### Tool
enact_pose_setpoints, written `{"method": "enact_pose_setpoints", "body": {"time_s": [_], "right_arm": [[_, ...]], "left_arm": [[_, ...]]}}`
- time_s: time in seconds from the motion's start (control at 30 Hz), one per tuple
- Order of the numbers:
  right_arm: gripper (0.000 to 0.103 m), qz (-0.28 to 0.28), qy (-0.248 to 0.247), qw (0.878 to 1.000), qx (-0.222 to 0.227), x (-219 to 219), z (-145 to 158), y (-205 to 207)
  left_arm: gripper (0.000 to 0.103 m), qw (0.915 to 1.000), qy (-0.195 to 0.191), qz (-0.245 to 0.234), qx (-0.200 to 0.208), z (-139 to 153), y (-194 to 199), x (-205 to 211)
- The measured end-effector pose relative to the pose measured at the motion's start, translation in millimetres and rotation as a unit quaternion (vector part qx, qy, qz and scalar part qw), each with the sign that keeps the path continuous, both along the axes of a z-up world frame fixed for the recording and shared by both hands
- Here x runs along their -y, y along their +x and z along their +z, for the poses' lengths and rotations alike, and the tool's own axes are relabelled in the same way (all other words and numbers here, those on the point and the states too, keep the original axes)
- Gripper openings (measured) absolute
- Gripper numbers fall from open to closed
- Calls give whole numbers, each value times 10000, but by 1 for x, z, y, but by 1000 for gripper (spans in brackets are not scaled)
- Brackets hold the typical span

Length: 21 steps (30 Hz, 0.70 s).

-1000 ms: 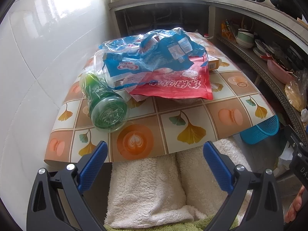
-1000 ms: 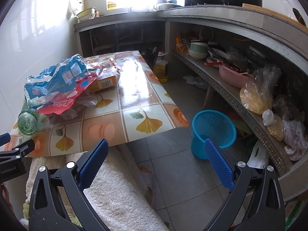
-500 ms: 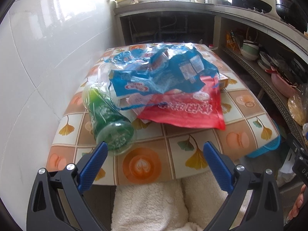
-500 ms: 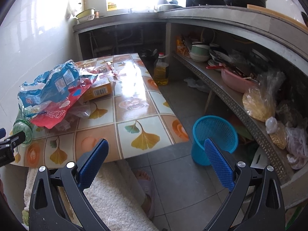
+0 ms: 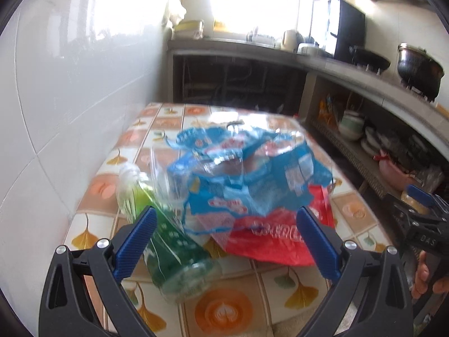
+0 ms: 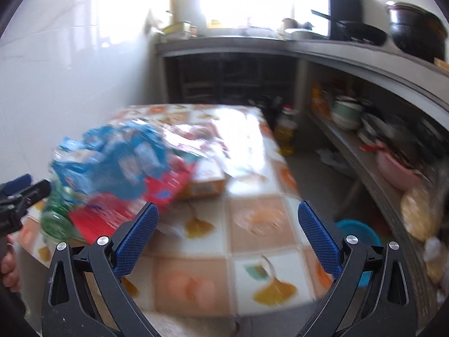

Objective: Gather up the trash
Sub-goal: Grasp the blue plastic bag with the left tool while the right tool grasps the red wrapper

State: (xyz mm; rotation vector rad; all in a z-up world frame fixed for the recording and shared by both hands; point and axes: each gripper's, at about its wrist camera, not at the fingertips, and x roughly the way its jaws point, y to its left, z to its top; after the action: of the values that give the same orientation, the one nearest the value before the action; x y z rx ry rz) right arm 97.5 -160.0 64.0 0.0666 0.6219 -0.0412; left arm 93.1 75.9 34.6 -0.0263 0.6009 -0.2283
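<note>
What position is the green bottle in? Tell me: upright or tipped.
Tipped. The green bottle lies on its side on the table, base toward the camera, neck pointing away under the blue wrapper.

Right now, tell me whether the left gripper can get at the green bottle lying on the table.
Probably yes. The left gripper is open, and the green bottle lies just ahead by its left finger with its base end uncovered. The blue wrapper overlaps only its far end.
</note>
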Motion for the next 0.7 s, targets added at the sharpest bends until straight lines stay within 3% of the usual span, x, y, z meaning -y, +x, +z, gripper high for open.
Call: {"method": "enact_pose_setpoints", "body": {"time_s": [0.07, 0.17, 0.3, 0.37, 0.5, 0.7], "right_arm": [[95, 301, 141, 9994, 61, -11, 8, 15], [95, 554, 409, 9976, -19, -22, 15, 40], [95, 661, 688, 9953, -162, -27, 12, 51], [95, 666, 749, 9945, -289, -29, 6, 51], [95, 607, 917, 9924, -549, -23, -11, 47], [95, 458, 1125, 9901, -703, -6, -20, 46]], "left_arm": [[97, 9998, -70, -80, 180, 5, 4, -5], [97, 9980, 55, -564, 274, 16, 21, -1], [97, 9899, 71, -1408, -127, 30, 60, 13], [97, 9815, 72, -1845, -508, 29, 82, 20], [97, 9647, 528, -2267, -1236, 15, 126, 43], [97, 9308, 1776, -2537, -1943, -23, 154, 68]]}}
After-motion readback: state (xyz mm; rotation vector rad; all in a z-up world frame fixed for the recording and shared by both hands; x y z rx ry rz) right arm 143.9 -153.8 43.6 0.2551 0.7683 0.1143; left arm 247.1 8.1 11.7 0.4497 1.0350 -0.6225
